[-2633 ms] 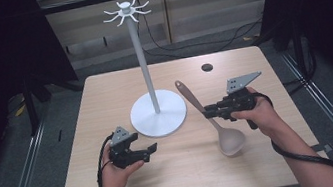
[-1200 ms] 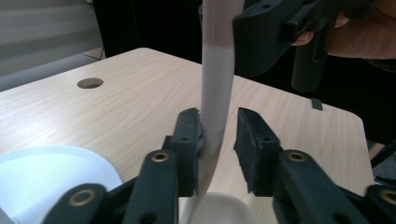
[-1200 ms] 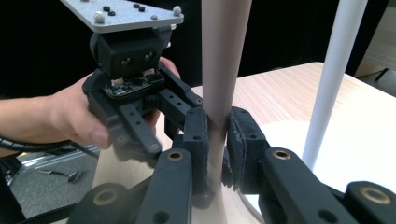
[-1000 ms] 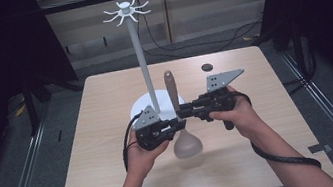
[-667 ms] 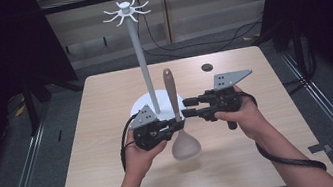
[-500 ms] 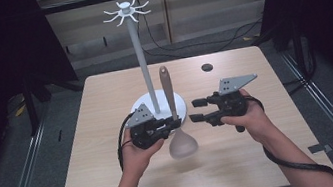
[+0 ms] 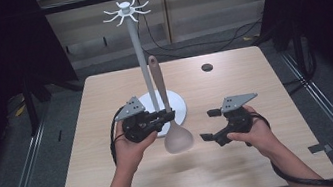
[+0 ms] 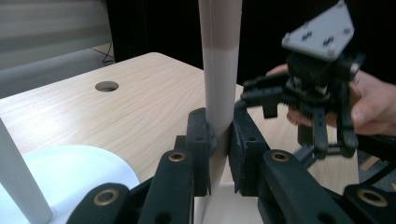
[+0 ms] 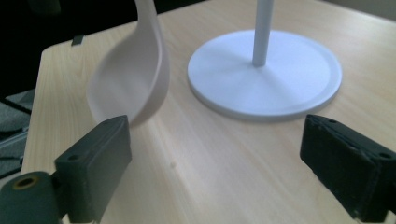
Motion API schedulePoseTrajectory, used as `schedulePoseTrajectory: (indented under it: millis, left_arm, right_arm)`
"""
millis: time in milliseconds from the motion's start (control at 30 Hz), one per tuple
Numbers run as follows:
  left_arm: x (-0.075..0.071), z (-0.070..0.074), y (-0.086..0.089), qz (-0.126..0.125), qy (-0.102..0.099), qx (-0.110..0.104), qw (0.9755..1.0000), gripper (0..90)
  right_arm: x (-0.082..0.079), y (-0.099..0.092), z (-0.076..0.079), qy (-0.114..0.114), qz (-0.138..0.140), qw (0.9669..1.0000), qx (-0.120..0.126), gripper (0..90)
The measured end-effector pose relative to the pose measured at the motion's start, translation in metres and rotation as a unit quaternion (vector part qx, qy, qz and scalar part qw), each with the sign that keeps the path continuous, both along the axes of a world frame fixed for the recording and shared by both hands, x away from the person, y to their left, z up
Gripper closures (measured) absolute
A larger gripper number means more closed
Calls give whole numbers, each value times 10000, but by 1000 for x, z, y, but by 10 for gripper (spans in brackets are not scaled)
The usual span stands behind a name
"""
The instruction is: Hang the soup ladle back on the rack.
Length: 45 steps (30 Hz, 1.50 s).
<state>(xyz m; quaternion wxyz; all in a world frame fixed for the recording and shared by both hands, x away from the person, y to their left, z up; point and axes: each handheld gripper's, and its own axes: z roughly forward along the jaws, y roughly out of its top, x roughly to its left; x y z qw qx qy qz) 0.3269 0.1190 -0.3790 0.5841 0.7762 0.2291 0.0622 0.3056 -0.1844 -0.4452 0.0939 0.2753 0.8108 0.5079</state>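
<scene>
The spoon [image 7: 165,105] is clamped upright by the left gripper [image 7: 165,117], at six o'clock of the stand [image 7: 140,52]; the right gripper [image 7: 208,125], just opened, is held empty at three o'clock

spoon [image 7: 167,108]: upright, bowl down, just before stand base, right of pole | hook stand [image 7: 139,62]: on table [image 7: 263,78] centre-back | left gripper [image 7: 166,117]: left of spoon, at handle | right gripper [image 7: 208,126]: right of spoon, apart | table hole [image 7: 207,67]: behind right

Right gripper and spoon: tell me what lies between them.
Nothing: bare table separates the open right gripper from the spoon in the left gripper, per the high view.
</scene>
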Motion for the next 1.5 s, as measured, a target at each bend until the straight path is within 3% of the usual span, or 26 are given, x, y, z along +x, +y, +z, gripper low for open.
schedulePoseTrajectory:
  millis: [67,167,400,1300,1500]
  left_arm:
    - [1,3,0,54,19,2,10000,796]
    - [3,7,2,49,-16,29,10000,795]
    - [8,17,4,116,3,-80,9999,795]
    - [19,56,3,169,-182,-78,9997,795]
    - [25,61,5,188,-120,-106,9997,796]
  right_arm:
    - [-1,0,-4,55,31,10000,-57,66]
    - [-3,1,-10,113,70,9994,-327,50]
    - [-4,-1,-17,157,-52,9990,-411,43]
    - [-6,1,-23,215,-18,9987,-469,42]
    - [-7,2,-23,234,31,9988,-434,42]
